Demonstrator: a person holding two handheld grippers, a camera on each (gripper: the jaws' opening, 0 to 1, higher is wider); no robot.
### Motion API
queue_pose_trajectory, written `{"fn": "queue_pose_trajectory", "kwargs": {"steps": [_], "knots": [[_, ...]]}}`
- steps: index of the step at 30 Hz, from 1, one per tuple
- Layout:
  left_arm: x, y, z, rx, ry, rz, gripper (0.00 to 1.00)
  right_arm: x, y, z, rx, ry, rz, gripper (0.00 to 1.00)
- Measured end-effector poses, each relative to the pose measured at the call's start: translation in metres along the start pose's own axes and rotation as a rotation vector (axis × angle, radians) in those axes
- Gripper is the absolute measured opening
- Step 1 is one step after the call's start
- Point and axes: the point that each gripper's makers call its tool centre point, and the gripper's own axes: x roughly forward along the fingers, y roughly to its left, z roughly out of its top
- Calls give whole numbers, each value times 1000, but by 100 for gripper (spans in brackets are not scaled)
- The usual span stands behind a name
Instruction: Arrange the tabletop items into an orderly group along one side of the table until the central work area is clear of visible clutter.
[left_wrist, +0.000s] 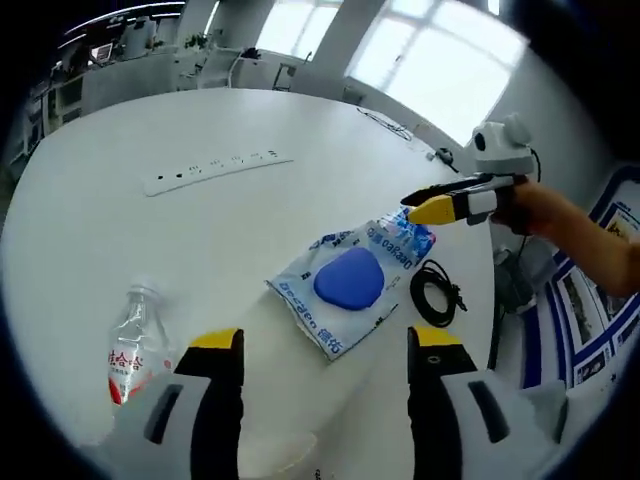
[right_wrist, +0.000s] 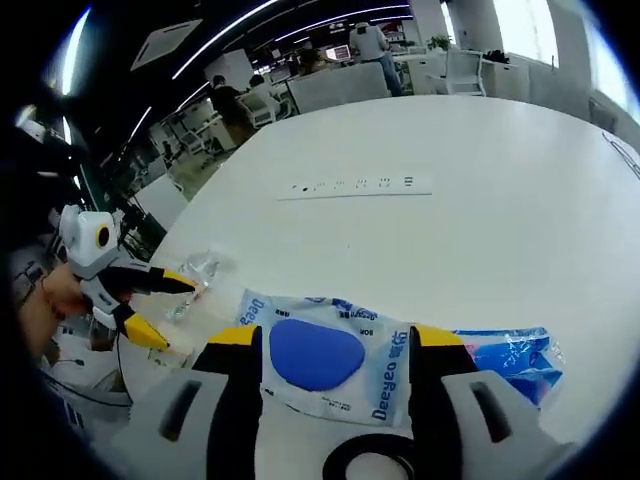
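1. Hovering over round white worktop (left_wrist: 120, 250); left gripper (left_wrist: 328, 345) w/ fingers spread wide, released, gripping nothing.
2. Sitting between & just ahead of those fingers: flat blue-and-white plastic wipes pack w/ blue oval lid (left_wrist: 350, 280), near worktop edge.
3. Lying just beside pack: small black coiled cable (left_wrist: 436, 293); standing near left finger: clear plastic water bottle w/ red label (left_wrist: 132, 350); resting well apart mid-worktop: long white power strip (left_wrist: 215, 170).
4. Right gripper (right_wrist: 335, 345) also fingers parted, released, straddling same pack (right_wrist: 330, 360) from opposite side.
5. Likely step: grabbing pack to shift it toward one side. Doing it well prob means lowering flat, pinching pack edge rather than slick top, one gripper only, avoiding snagging cable.
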Motion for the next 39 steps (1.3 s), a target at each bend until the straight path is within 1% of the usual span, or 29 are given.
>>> {"fn": "queue_pose_trajectory", "kwargs": {"steps": [5, 9, 13, 15, 18, 20, 21, 22, 30, 31, 37, 39], "knots": [[-13, -3, 5, 25, -24, -4, 70, -6, 12, 4, 22, -23, 26, 60], [-24, -6, 8, 26, -43, -7, 72, -12, 23, 9, 24, -37, 50, 61], [-38, -5, 10, 46, -61, 2, 73, -16, 33, 14, 36, -57, 79, 60], [-46, -4, 10, 45, -74, 5, 73, -18, 39, 15, 18, -64, 84, 59], [-60, -3, 10, 41, -95, 14, 73, -19, 49, 18, 31, -73, 113, 59], [-68, -2, 9, 37, -106, 16, 73, -18, 59, 19, 38, -78, 139, 60], [-70, -2, 8, 36, -109, 17, 73, -18, 60, 19, 38, -77, 142, 60], [-77, 0, 7, 31, -118, 23, 73, -18, 66, 20, 36, -79, 153, 60], [-109, 13, 1, -1, -168, 59, 74, -15, 93, 31, 43, -93, 216, 61], [-111, 13, 0, -2, -171, 60, 74, -14, 96, 32, 41, -93, 221, 61], [-133, 22, -12, -29, -198, 93, 74, -8, 111, 35, 29, -84, 257, 60], [-140, 26, -16, -35, -206, 101, 74, -5, 122, 35, 41, -83, 277, 60]]}}
